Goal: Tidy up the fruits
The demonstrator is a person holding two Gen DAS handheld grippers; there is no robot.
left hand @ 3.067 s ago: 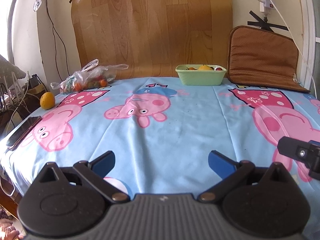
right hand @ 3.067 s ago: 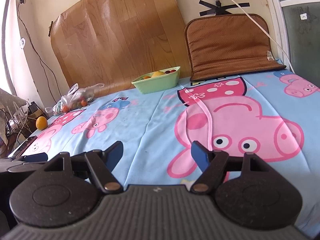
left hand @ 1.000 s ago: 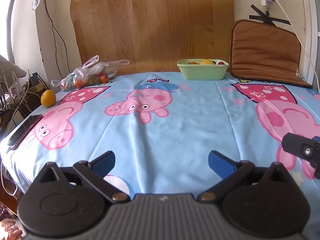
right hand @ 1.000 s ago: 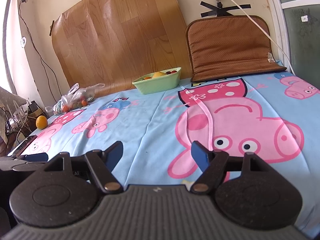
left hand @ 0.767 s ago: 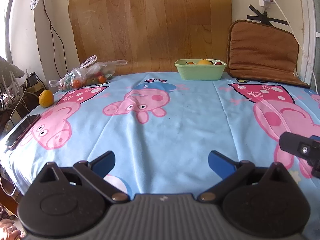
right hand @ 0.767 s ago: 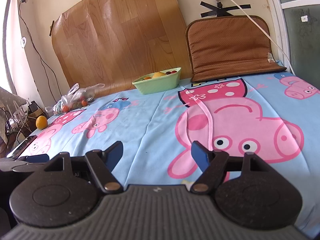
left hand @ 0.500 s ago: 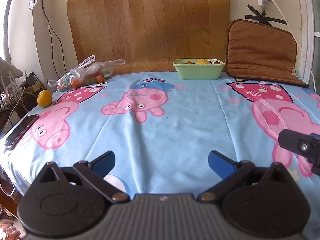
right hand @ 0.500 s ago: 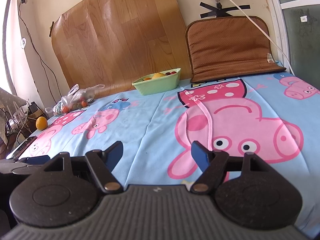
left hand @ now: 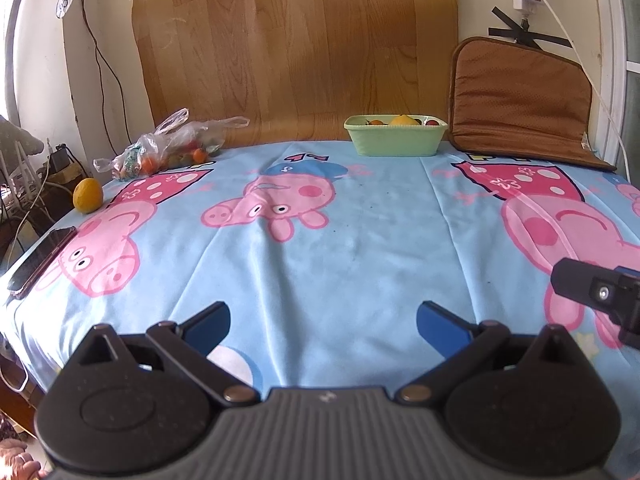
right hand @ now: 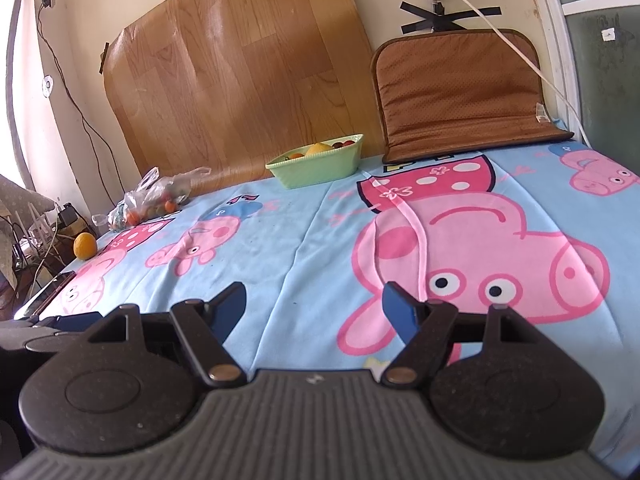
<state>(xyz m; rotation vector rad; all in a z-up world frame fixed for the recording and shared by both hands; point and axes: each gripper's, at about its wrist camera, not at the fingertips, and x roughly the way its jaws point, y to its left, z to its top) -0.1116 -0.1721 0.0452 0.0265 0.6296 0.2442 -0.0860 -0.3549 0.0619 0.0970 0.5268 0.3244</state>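
A green basket [left hand: 396,141] with several fruits stands at the far edge of the table; it also shows in the right wrist view [right hand: 318,163]. A clear plastic bag of small fruits [left hand: 168,150] lies at the far left, also seen in the right wrist view [right hand: 154,197]. A loose yellow-orange fruit [left hand: 87,195] sits at the left edge, also in the right wrist view [right hand: 85,245]. My left gripper [left hand: 322,322] is open and empty above the near edge. My right gripper [right hand: 314,306] is open and empty, far from all fruit.
The table has a blue cartoon-pig cloth [left hand: 360,232]. A phone [left hand: 40,258] lies at the left edge. A brown cushion [left hand: 520,100] leans at the back right beside a wooden board [left hand: 296,48]. Cables hang at the left. The right gripper's tip [left hand: 596,290] shows at the right.
My left gripper has drifted slightly, so the scene shifts a little in its view. The right gripper has hardly moved. Both stay open and empty.
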